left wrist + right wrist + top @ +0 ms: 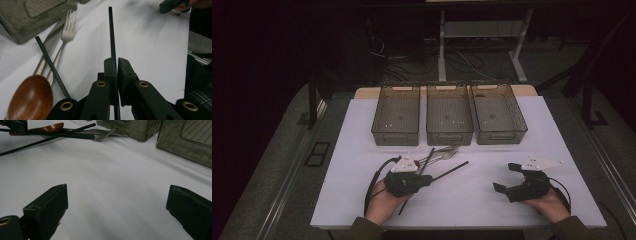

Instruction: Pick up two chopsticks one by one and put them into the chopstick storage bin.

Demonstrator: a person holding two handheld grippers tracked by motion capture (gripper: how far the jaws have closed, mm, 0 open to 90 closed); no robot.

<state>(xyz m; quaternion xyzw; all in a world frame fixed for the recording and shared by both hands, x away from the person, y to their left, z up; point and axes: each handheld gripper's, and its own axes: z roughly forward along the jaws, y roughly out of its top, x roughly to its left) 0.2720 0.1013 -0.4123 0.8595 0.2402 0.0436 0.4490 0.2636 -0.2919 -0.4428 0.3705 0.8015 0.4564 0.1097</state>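
Left tongs (117,65) clamp one black chopstick (111,32) beside the fork (67,30); right tongs (117,202) gape wide, idle. Recommend lifting level, clearing the fork first.

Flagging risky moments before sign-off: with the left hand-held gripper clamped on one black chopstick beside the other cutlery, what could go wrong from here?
1. The left hand-held gripper pinches the chopstick near one end, so the long free part could pivot or slip when lifted.
2. The second chopstick, fork and wooden spoon lie close by; swinging the held stick could knock them.
3. The bins stand just beyond; the tip may catch a rim.
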